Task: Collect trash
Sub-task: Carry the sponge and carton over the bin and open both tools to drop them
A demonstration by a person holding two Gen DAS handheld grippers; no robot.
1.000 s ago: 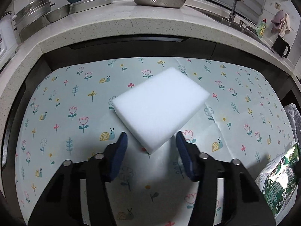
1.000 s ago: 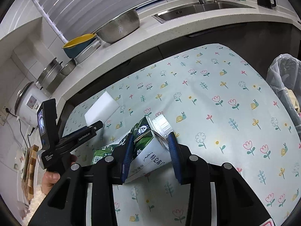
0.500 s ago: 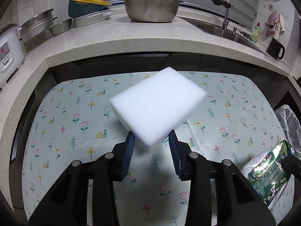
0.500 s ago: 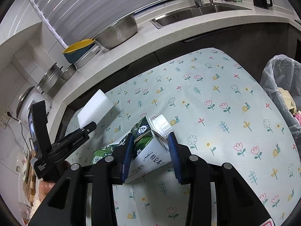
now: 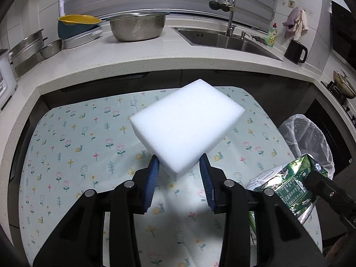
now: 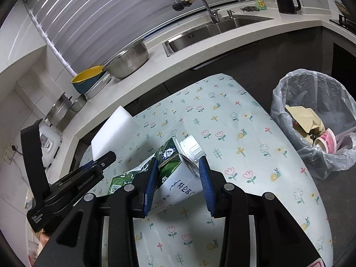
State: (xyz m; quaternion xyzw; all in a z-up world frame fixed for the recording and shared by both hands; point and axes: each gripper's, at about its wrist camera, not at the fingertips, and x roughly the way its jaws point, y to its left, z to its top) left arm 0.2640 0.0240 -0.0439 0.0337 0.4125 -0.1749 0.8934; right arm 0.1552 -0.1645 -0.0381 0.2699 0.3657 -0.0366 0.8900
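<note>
Kitchen, floral-cloth worktop (image 5: 73, 138) below the stone counter (image 5: 155, 53) with colander (image 5: 138, 26) and sink (image 5: 222, 40). My left hand-held gripper (image 5: 179, 173) is clamped on the white foam block (image 5: 187, 126), now lifted clear of the cloth; a second ago it lay flat with the jaws open. My right hand-held gripper (image 6: 178, 175) still pinches the green milk carton (image 6: 175, 171), raised higher than before. Lined trash bin (image 6: 316, 120) sits right of the worktop, closer in view now.

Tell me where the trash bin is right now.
In the right wrist view the trash bin stands on the floor off the table's far right edge, below the sink counter, ahead-right of the carton held by the right claw.
</note>
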